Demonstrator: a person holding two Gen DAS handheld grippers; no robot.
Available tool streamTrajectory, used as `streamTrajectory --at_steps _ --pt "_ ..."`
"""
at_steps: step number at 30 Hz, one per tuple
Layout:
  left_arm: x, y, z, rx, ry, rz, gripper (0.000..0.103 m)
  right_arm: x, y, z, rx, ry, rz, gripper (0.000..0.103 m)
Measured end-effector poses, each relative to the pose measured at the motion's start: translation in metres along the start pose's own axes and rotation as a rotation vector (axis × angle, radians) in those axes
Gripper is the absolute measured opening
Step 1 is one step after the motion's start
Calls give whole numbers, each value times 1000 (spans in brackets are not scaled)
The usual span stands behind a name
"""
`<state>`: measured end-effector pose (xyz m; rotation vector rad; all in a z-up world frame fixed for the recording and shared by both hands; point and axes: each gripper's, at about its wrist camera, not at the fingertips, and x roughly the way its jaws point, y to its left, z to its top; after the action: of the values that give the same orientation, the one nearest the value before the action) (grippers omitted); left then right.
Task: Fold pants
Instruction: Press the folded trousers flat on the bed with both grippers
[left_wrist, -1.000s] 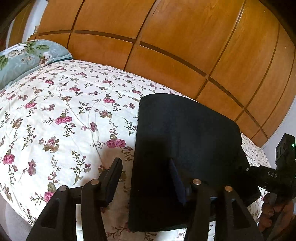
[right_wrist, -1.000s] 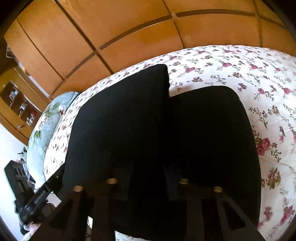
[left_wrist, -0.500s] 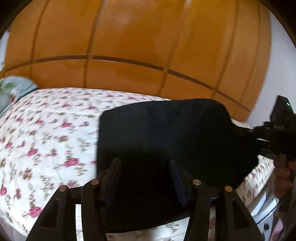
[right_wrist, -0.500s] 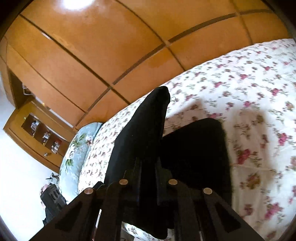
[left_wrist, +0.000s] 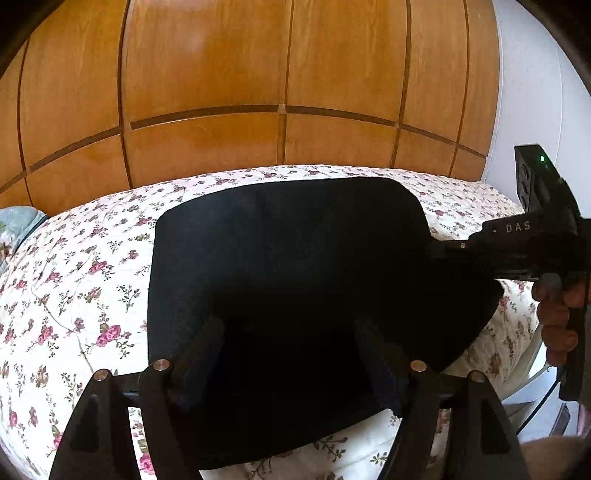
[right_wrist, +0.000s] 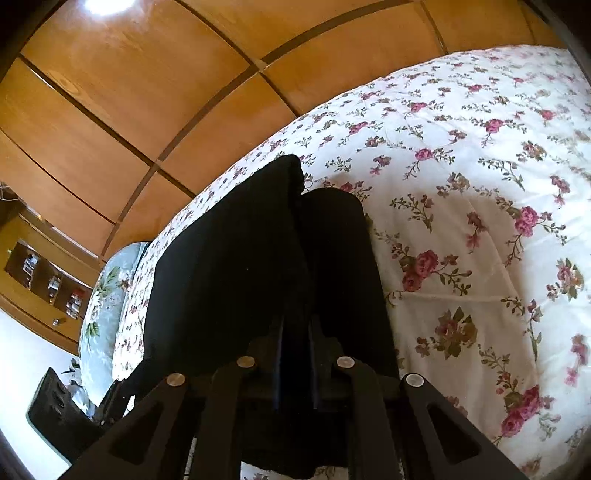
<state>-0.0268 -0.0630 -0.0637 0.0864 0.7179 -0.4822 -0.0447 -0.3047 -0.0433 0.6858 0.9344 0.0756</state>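
The black pants (left_wrist: 288, 266) lie folded on the floral bedspread (left_wrist: 74, 280). In the left wrist view my left gripper (left_wrist: 291, 354) is open, its fingers spread over the near part of the cloth. In the right wrist view my right gripper (right_wrist: 295, 354) is shut on an edge of the pants (right_wrist: 236, 266), with a layer lifted into a ridge above the part lying flat. The right gripper also shows in the left wrist view (left_wrist: 443, 251) at the pants' right edge, held by a hand.
A wooden wardrobe wall (left_wrist: 280, 81) stands behind the bed. A blue floral pillow (right_wrist: 107, 295) lies at the bed's far left end. Wooden shelves (right_wrist: 48, 284) stand beyond it. The bed's near edge runs along the bottom right of the left wrist view.
My right gripper has closed on the pants' edge and lifted a layer into a ridge. My left gripper has shifted so the pants now sit centred between its open fingers.
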Motion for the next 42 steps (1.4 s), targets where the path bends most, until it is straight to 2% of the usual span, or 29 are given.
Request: streamTrajectory --at_steps 3,5,9,13,18,22,29,30,33,35,36,37,42 --pt "-6 8 10 -31 28 -19 71 -4 7 0 -38 5 -19 16" --pt "-15 18 19 -82 11 -19 70 -10 12 1 -88 -13 -44 18" --pt "-22 38 34 -147 -17 40 70 -19 22 2 -177 -38 -92 18" --pt "-5 43 34 -147 41 111 70 -27 31 4 -219 -79 -115 18" --pt "18 40 22 -151 121 131 70 -31 52 9 -271 -151 -104 18" --pt "21 40 21 -171 114 127 70 -10 79 22 -338 -124 -72 18" --pt "23 38 23 -159 119 140 70 47 118 39 -466 6 -64 18" --pt "24 38 23 -157 122 141 70 53 118 39 -480 15 -83 18" --pt "26 38 24 -153 126 143 70 70 103 45 -490 18 -226 17" --pt "26 36 24 -139 123 136 70 73 88 49 -463 12 -274 8" --pt "27 35 24 -128 121 138 70 73 75 51 -432 -4 -286 6" --pt "27 33 24 -114 119 138 70 72 68 51 -415 -16 -286 0" --pt "18 32 35 -79 110 144 69 70 56 46 -385 -75 -259 0"
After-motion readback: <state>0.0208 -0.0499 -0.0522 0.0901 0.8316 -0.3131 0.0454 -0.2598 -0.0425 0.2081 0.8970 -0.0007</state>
